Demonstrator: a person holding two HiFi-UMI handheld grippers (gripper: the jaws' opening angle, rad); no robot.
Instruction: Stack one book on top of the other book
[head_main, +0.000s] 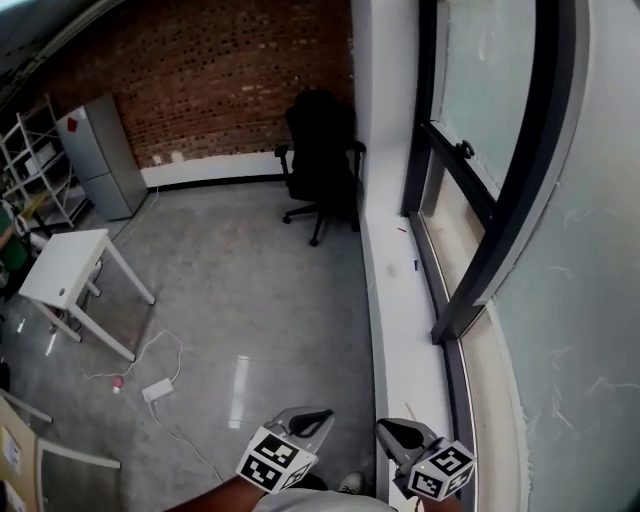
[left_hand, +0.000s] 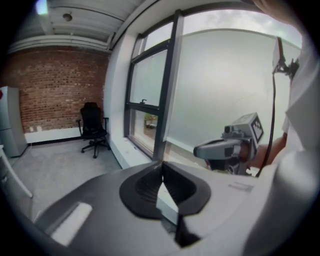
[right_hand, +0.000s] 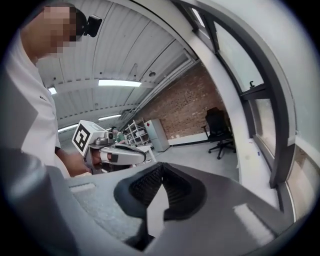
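Grey floor and brick wall fill my head view. My left gripper and right gripper sit low beside the window sill, both closed on nothing. I can't place either book.

Grey concrete floor fills centre and left of head view. Small white table stands on it at left edge. Black office chair at upper centre, near brick wall. Grey cabinet at upper left, metal shelf rack beside it at far left. White power strip lies on floor at lower left, thin white cable looping beside it. White window ledge runs down right of centre, with a few bits on it too small to tell.
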